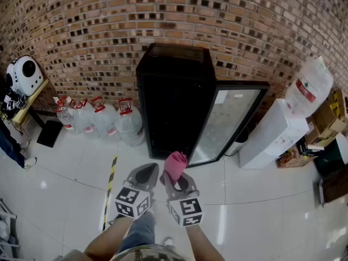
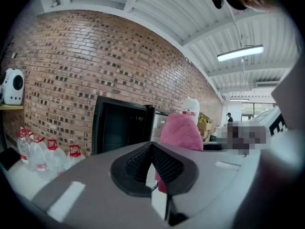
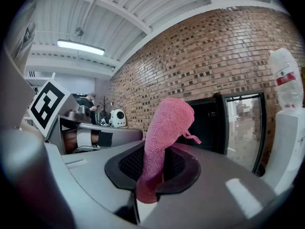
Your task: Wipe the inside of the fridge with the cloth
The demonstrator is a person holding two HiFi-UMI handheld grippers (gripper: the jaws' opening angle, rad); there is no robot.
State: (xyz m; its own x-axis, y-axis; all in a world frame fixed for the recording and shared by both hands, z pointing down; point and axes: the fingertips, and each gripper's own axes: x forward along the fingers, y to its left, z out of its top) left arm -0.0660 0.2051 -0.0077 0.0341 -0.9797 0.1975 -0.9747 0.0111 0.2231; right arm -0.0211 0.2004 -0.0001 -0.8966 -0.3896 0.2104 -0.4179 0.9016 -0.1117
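Far against the red brick wall, a tall black fridge is seen open. Near, a pink knitted cloth is clamped in the right gripper; the left gripper is closed, empty. Wiping is not begun; approach is judged next

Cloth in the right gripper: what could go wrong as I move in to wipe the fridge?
1. The cloth is pinched in the right gripper as a bunched roll with a loose top; it may fold away, letting bare jaws scrape the fridge.
2. The open glass door stands on the right gripper's side; a wide sweep might knock it.
3. The left gripper, shut and empty, sits close beside and could snag the cloth.
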